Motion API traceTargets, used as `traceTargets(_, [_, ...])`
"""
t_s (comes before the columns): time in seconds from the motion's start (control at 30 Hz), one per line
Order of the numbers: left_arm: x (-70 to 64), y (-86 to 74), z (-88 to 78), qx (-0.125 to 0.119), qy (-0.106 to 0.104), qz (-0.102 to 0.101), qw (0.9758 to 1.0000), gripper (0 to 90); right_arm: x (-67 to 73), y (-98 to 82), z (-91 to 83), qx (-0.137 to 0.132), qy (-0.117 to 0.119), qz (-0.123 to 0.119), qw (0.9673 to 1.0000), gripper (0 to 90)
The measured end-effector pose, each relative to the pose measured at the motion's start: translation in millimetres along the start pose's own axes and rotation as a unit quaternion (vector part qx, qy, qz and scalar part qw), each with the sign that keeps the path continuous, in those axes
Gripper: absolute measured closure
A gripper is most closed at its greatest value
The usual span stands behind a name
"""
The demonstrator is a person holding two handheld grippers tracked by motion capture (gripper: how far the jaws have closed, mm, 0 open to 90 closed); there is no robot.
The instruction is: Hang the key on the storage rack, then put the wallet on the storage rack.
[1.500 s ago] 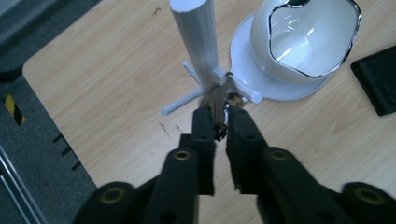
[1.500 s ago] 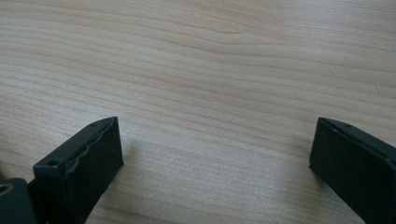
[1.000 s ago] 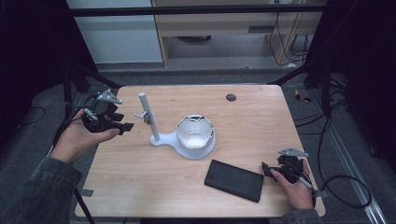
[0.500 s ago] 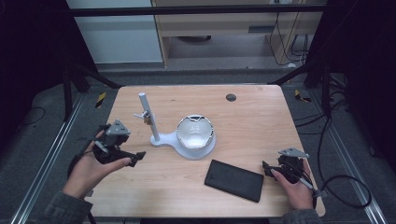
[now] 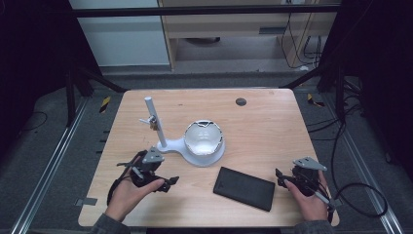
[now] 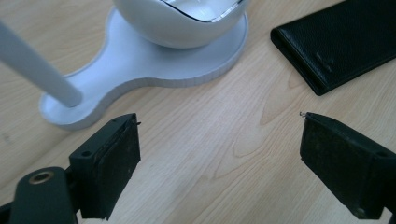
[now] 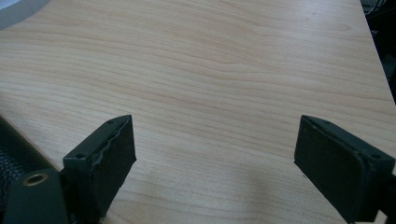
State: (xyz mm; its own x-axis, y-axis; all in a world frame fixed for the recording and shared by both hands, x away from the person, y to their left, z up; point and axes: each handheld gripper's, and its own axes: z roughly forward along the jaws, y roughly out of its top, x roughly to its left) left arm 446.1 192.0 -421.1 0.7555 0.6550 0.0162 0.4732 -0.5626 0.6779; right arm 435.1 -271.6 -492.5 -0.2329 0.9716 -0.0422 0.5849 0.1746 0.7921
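Note:
A white stand (image 5: 171, 146) has a thin upright post (image 5: 155, 121) and a round white bowl-like shell (image 5: 203, 138) on its flat base. The base shows again in the left gripper view (image 6: 140, 60). A black wallet (image 5: 244, 188) lies flat in front of it, also seen at the left gripper view's upper right (image 6: 341, 42). My left gripper (image 5: 164, 183) is low over the wood, left of the wallet; its jaws have just been opening and stand open with nothing between them (image 6: 219, 163). My right gripper (image 5: 281, 178) is just right of the wallet; its jaws have just been closing a little, still open over bare wood (image 7: 215, 163).
The wooden table (image 5: 263, 126) has a small dark round spot (image 5: 240, 102) near its far edge. A small metal piece (image 5: 152, 122) hangs on the post. Cables trail from both grippers, and metal rails run along the floor on both sides.
My left hand came from the table's left edge beside the post, down and toward the front, to just in front of the stand's base. The right hand stayed in place.

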Motion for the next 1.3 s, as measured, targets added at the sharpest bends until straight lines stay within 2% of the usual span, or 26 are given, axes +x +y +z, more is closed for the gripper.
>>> traceTargets(0.2, [-18.8, 8.1, 30.6, -0.002, -0.017, 0.012, 0.9998, 12.5, 0.3, 1.4, -2.0, -0.007, 0.0, -0.003, 1.0, 14.6])
traceTargets(0.3, [-29.7, 12.1, 44.1, -0.018, -0.031, 0.017, 0.9992, 14.9, 2.1, 2.5, -4.0, -0.015, 0.005, -0.006, 0.9999, 13.3])
traceTargets(0.37, [-37.7, 13.1, 51.7, -0.027, -0.043, 0.02, 0.9985, 15.0, 4.0, 3.1, -5.3, -0.019, 0.015, -0.009, 0.9997, 11.8])
traceTargets(0.43, [-48.4, 12.3, 61.6, -0.032, -0.058, 0.033, 0.9973, 14.6, 7.3, 4.1, -6.8, -0.025, 0.025, -0.016, 0.9992, 12.0])
traceTargets(0.5, [-56.3, 11.6, 68.0, -0.024, -0.069, 0.048, 0.9962, 13.8, 10.7, 5.5, -8.0, -0.03, 0.031, -0.023, 0.9988, 13.5])
traceTargets(0.53, [-60.2, 10.8, 70.7, -0.022, -0.077, 0.049, 0.9956, 13.8, 12.3, 6.3, -8.9, -0.033, 0.035, -0.024, 0.9985, 14.4])
traceTargets(0.6, [-69.2, 7.7, 75.5, -0.017, -0.083, 0.058, 0.9947, 13.8, 16.4, 8.4, -11.1, -0.039, 0.04, -0.031, 0.998, 16.3])
traceTargets(0.7, [-76.9, 3.9, 80.5, -0.016, -0.088, 0.06, 0.9942, 14.6, 19.8, 9.8, -12.4, -0.048, 0.047, -0.041, 0.9969, 21.3])
traceTargets(0.8, [-85.8, 0.5, 87.5, -0.001, -0.098, 0.07, 0.9927, 14.9, 22.6, 10.3, -12.1, -0.048, 0.055, -0.051, 0.996, 26.8])
traceTargets(0.93, [-87.9, -0.3, 88.3, -0.012, -0.091, 0.062, 0.9938, 27.4, 27.7, 10.6, -11.6, -0.045, 0.064, -0.061, 0.9951, 33.4])
traceTargets(1.07, [-85.3, -0.4, 86.2, -0.007, -0.091, 0.062, 0.9939, 46.4, 29.0, 10.9, -10.7, -0.045, 0.067, -0.068, 0.9944, 36.7])
traceTargets(1.17, [-83.1, -1.1, 84.0, -0.016, -0.092, 0.046, 0.9946, 61.5, 27.0, 10.7, -11.1, -0.044, 0.066, -0.064, 0.9948, 36.6])
traceTargets(1.3, [-82.7, -0.6, 82.0, -0.017, -0.09, 0.047, 0.9947, 67.0, 24.6, 10.1, -10.4, -0.041, 0.062, -0.06, 0.9955, 35.8])
